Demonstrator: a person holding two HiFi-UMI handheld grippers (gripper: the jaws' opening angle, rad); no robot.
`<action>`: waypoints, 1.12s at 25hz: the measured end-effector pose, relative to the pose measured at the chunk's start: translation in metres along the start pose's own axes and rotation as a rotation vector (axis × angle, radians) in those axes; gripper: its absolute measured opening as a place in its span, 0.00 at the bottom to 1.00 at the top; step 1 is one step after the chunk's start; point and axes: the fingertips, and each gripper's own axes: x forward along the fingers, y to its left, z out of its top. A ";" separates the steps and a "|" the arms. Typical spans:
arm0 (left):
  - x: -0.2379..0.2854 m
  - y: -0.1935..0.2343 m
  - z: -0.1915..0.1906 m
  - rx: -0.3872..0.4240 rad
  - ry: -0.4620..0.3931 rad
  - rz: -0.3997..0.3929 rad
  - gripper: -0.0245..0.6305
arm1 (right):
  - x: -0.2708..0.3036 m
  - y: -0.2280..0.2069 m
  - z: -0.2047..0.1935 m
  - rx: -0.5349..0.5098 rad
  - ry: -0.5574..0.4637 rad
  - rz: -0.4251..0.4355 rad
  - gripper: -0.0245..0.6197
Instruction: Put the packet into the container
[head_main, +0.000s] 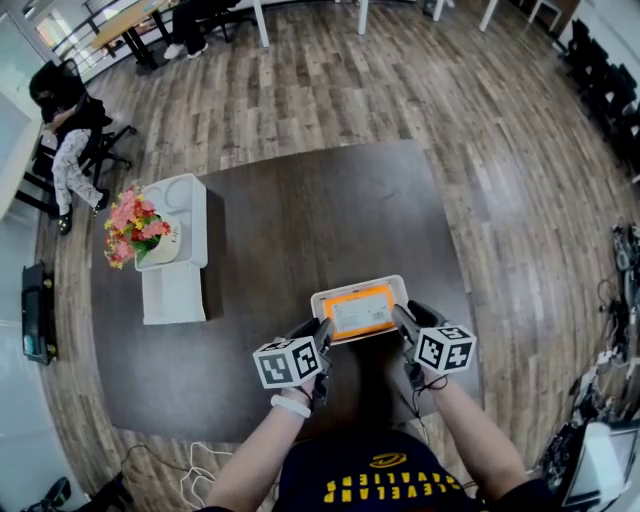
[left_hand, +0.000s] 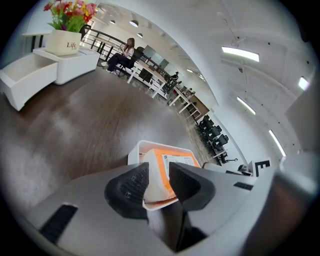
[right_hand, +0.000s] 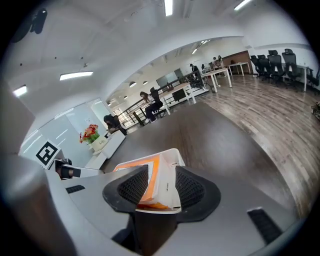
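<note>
An orange packet (head_main: 360, 312) with a white label lies flat inside a shallow white container (head_main: 318, 297) on the dark table, just in front of me. My left gripper (head_main: 322, 328) is at the container's left end. In the left gripper view its jaws (left_hand: 159, 182) are closed on the container's wall (left_hand: 137, 148), with the packet's edge (left_hand: 175, 161) between them. My right gripper (head_main: 400, 315) is at the right end. In the right gripper view its jaws (right_hand: 162, 185) straddle the container's end wall (right_hand: 170, 170) and the packet's edge (right_hand: 131, 166) without clamping them.
A white stepped shelf unit (head_main: 180, 250) stands at the table's left, with a flower pot (head_main: 135, 228) on it. The dark table (head_main: 300, 210) stretches away beyond the container. A person sits on a chair (head_main: 65, 150) far left. Cables (head_main: 195, 465) lie on the floor near the front edge.
</note>
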 end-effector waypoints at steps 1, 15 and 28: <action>-0.005 0.001 0.004 0.007 -0.019 0.016 0.21 | -0.005 0.000 0.004 -0.004 -0.015 -0.007 0.28; -0.076 -0.081 0.007 0.265 -0.182 -0.139 0.20 | -0.082 0.084 0.030 -0.074 -0.161 0.216 0.05; -0.131 -0.136 0.005 0.423 -0.278 -0.260 0.04 | -0.137 0.168 0.045 -0.191 -0.228 0.323 0.05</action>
